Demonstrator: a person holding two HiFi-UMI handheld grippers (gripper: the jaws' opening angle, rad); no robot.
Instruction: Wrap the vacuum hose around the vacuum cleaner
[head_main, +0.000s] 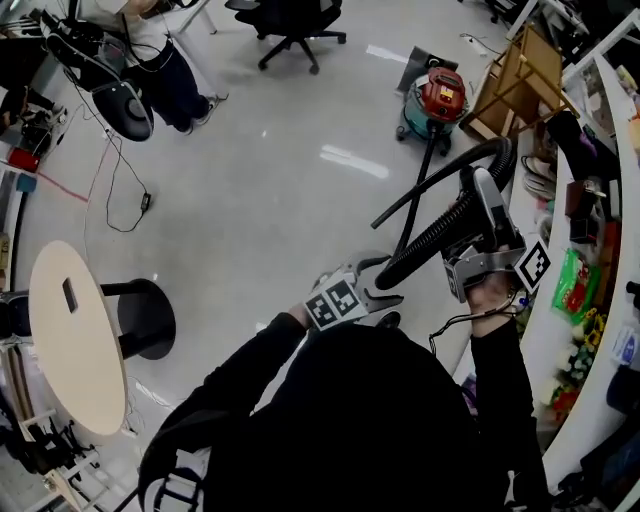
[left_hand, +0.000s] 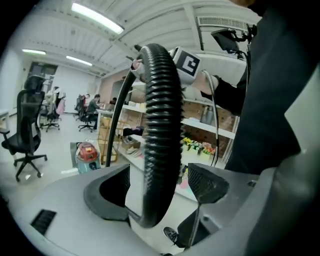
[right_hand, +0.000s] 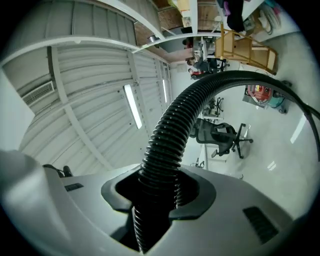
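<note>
Head view: the hose (head_main: 430, 238) loops up from the vacuum cleaner (head_main: 438, 100), which stands well apart on the floor (head_main: 270, 190); the floor lies open to the left, while shelves (head_main: 600, 200) crowd the right edge and a round table (head_main: 75, 340) sits far left. The right gripper (head_main: 482, 200) is clamped on the hose just below its bend, and the left gripper (head_main: 375, 285), lower on the same hose, has its jaws spread with the hose running between them. Only the left gripper view shows the gap between the hose and one jaw.
</note>
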